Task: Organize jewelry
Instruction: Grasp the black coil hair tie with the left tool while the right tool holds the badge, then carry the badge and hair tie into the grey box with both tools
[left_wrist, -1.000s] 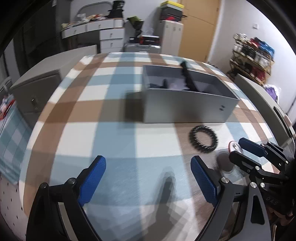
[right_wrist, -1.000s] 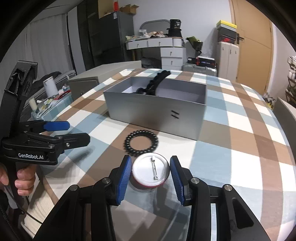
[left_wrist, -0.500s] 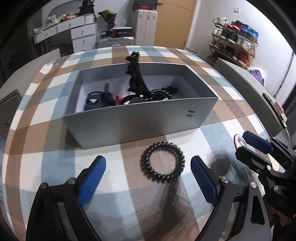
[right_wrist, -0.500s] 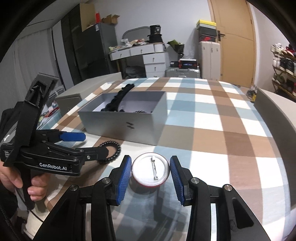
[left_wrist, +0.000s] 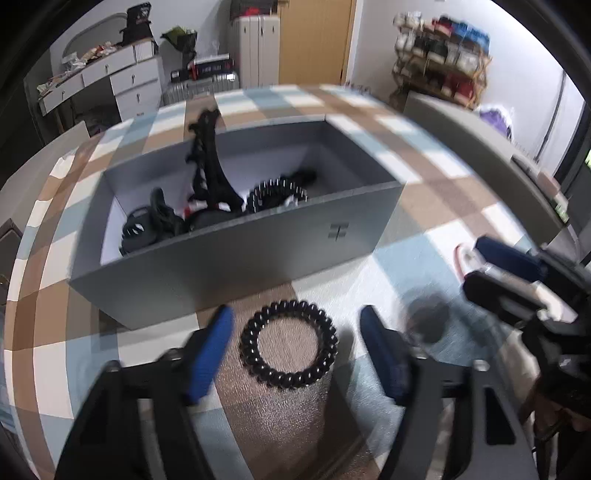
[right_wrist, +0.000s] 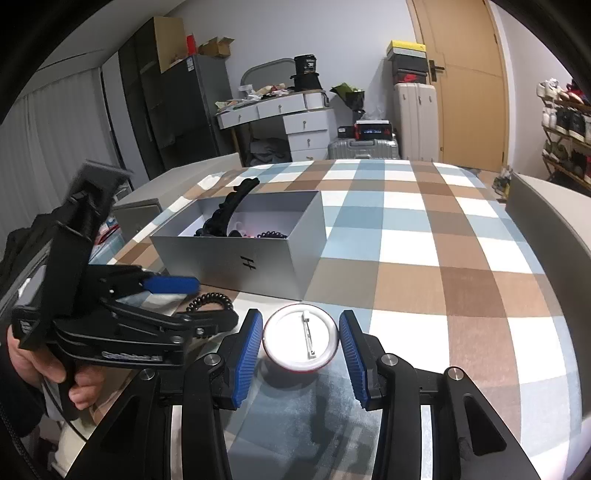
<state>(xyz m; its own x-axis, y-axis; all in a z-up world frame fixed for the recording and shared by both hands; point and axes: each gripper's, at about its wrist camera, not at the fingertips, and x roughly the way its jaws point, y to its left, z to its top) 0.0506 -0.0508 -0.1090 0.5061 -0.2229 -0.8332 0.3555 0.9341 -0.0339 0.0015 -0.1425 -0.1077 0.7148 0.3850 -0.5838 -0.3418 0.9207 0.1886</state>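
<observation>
A black spiral hair tie (left_wrist: 288, 343) lies flat on the checked tablecloth, just in front of the grey box (left_wrist: 236, 254). My left gripper (left_wrist: 297, 349) is open, with one blue finger on each side of the tie. A round pin badge (right_wrist: 301, 339), back side up, lies between the blue fingers of my right gripper (right_wrist: 301, 352), which is open with small gaps on both sides. The box holds a black hair clip (left_wrist: 210, 166) and other dark accessories. The hair tie (right_wrist: 210, 301) and left gripper also show in the right wrist view.
The checked tablecloth (right_wrist: 424, 240) runs far to the right of the box. Grey chair backs (right_wrist: 550, 221) stand at the table's edges. My right gripper (left_wrist: 517, 280) sits close to the right of the left one. Drawers, suitcases and a shoe rack stand beyond.
My left gripper has swung from the bare cloth over to the hair tie, come down around it, and its fingers have narrowed. The right gripper stays around the badge.
</observation>
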